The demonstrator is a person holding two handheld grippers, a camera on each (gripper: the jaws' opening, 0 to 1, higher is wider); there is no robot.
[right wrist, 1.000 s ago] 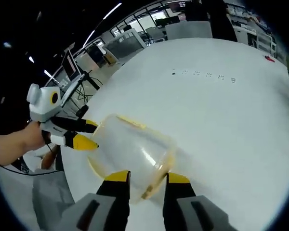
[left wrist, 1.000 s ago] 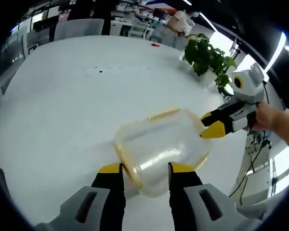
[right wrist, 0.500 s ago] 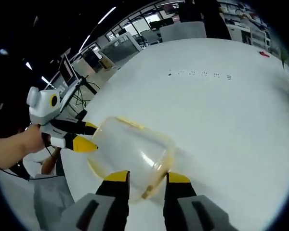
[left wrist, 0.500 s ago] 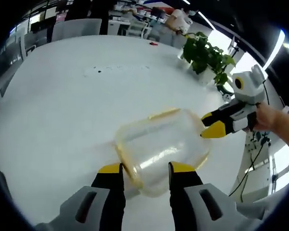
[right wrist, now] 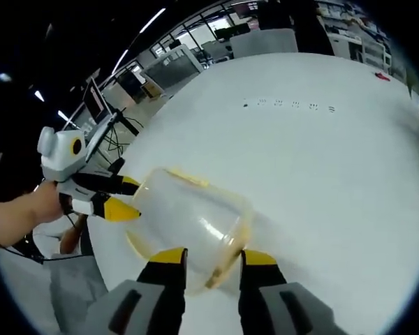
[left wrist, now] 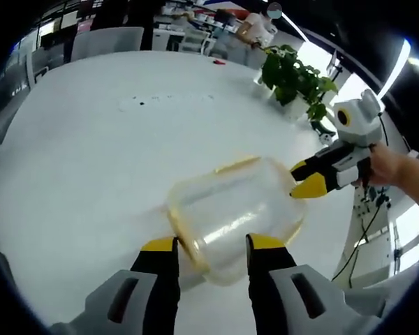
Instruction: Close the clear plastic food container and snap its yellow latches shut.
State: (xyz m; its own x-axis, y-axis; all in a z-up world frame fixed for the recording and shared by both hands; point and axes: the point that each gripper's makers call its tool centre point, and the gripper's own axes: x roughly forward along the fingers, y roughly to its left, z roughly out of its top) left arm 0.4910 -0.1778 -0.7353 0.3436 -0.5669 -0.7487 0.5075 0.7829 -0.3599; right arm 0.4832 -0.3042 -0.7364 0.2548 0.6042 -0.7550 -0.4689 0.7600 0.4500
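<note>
Both tongs [left wrist: 204, 244] [right wrist: 207, 257] flanking clear container [left wrist: 234, 209]

A white table [left wrist: 91, 153] — bearing a clear container [left wrist: 230, 209] and a potted plant [left wrist: 293, 80].

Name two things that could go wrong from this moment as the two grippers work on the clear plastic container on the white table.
1. The clear plastic food container looks light and sits on a smooth white table; with the left gripper and right gripper at opposite ends, uneven pressing may make it skid or tip.
2. The thin yellow latches lie close to the fingers, so a tip could slip off or miss them.
</note>
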